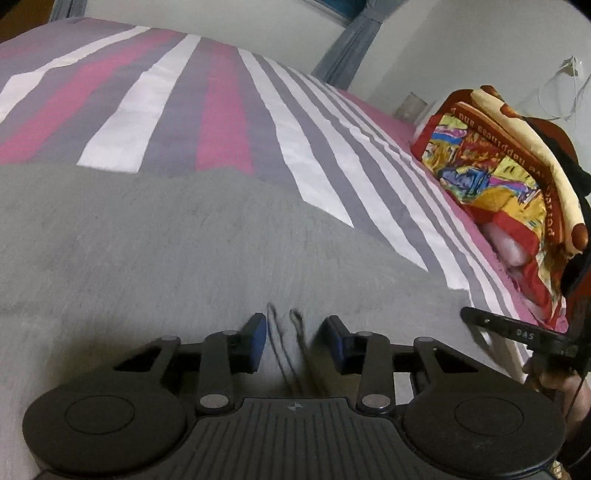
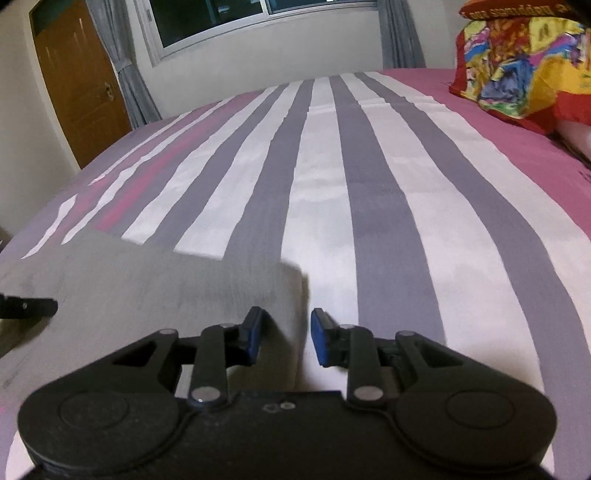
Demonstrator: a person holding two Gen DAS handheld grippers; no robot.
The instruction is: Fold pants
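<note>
Left wrist view: the left gripper (image 1: pixel 295 341) hangs low over the grey pants (image 1: pixel 177 251), which lie spread flat on the near part of the bed. Its two blue-padded fingers (image 1: pixel 258 341) stand apart with a moderate gap. Between them run two thin dark cords (image 1: pixel 286 350), apparently the drawstring of the pants, blurred by motion. The pads do not press on the cords or on the cloth; whether the fingertips touch the fabric below cannot be told. The striped bedsheet (image 1: pixel 207 110), in grey, white and pink bands, extends beyond the far edge of the pants. A colourful folded blanket (image 1: pixel 491 177) lies at the right side of the bed. At the right edge a black finger of the right gripper (image 1: pixel 517 332) shows, with part of a hand (image 1: pixel 543 380) beneath it.

Right wrist view: the right gripper (image 2: pixel 286 341) is poised at the right edge of the pants (image 2: pixel 166 291). Its blue pads (image 2: pixel 321 341) are partly spread. A corner of the grey cloth lies between them, nearer the left pad, but the pads do not clamp it. The right pad stands over a white band of the bedsheet (image 2: pixel 388 166). At the far left a black tip of the left gripper (image 2: pixel 33 306) rests over the pants. The blanket (image 2: pixel 517 66) sits at the far right; a brown door (image 2: pixel 81 85) and a window (image 2: pixel 221 18) stand beyond the bed.
</note>
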